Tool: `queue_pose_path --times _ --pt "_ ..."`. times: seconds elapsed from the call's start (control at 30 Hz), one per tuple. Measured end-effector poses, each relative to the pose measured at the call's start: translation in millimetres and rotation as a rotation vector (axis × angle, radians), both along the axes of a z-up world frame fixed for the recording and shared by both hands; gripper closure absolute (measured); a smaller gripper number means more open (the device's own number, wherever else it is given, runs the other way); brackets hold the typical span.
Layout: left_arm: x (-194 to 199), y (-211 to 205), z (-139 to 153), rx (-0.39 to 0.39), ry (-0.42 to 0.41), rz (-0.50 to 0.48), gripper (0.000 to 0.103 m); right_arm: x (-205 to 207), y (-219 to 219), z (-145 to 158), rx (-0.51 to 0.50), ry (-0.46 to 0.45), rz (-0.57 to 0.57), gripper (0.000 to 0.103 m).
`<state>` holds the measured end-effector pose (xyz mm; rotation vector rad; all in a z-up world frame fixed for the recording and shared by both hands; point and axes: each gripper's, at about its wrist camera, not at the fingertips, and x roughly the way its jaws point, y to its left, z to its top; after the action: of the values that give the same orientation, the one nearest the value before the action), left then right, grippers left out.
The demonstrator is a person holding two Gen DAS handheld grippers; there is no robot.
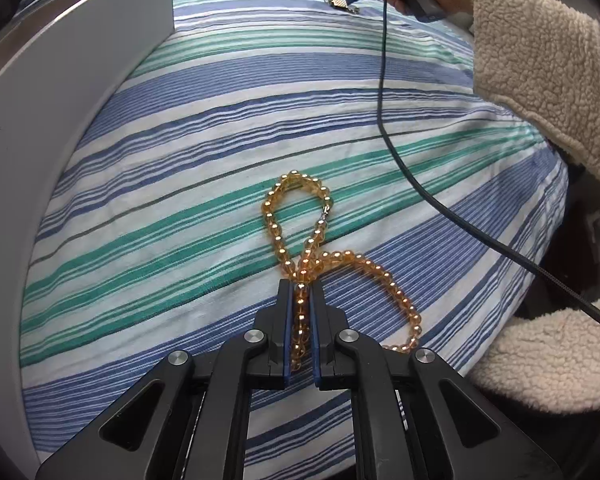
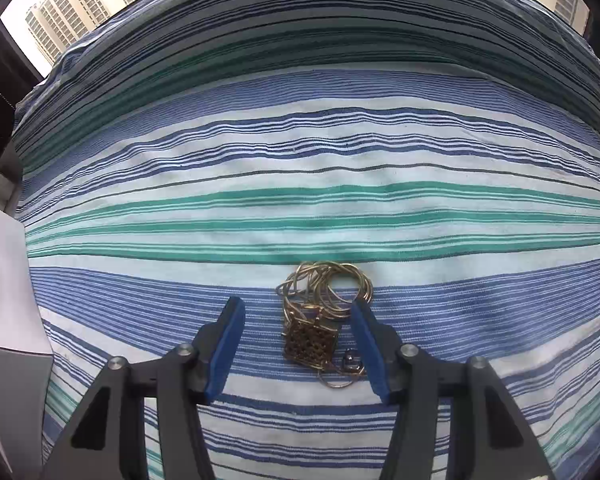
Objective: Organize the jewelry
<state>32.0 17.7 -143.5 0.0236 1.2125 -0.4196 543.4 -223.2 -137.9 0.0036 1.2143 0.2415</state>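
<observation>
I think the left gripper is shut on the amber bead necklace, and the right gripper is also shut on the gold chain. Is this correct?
Not quite. The left gripper is shut on the amber bead necklace, but the right wrist view shows the right gripper open, its jaws either side of the gold chain.

white box wall (image 1: 80,60) blocks left | cable (image 1: 384,100) crosses right | striped cloth (image 1: 220,128) between open

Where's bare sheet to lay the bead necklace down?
Free: striped bedsheet between the white box wall and the amber bead necklace, up to the gold chain necklace. Crowded: the right side, crossed by the black cable and fleece sleeve.
</observation>
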Motion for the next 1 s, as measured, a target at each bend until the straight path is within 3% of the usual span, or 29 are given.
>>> queue_pose_path --times 0.03,0.07,0.17,0.2,0.37,0.67,0.83,1.0 --pt "0.0 -0.2 -0.2 0.002 0.000 0.002 0.098 0.8 2.4 0.7 -0.009 -0.031 -0.006 0.050" --pt "0.2 0.2 0.0 0.004 0.000 0.004 0.098 -0.2 4.7 1.6 -0.003 -0.046 0.001 0.077" --pt "-1.3 -0.6 2.0 0.022 -0.009 0.023 0.098 -15.2 8.4 9.7 0.006 -0.072 0.026 0.088" --pt "-1.9 1.7 4.0 0.022 -0.017 0.029 0.098 -24.4 8.9 16.2 0.023 -0.086 0.046 0.102" --pt "-3.4 13.8 21.1 0.020 -0.061 0.086 0.098 -101.0 2.6 61.7 0.144 -0.154 0.160 0.103" --pt "-7.3 26.5 38.8 0.121 -0.093 0.201 0.098 -237.1 -4.5 127.8 0.311 -0.222 0.345 0.103" --pt "-13.0 27.3 40.0 0.158 -0.101 0.223 0.098 -268.6 3.5 143.3 0.351 -0.218 0.390 0.103" --pt "-17.4 29.7 44.4 0.176 -0.124 0.234 0.098 -263.4 -2.3 141.4 0.331 -0.220 0.356 0.102"
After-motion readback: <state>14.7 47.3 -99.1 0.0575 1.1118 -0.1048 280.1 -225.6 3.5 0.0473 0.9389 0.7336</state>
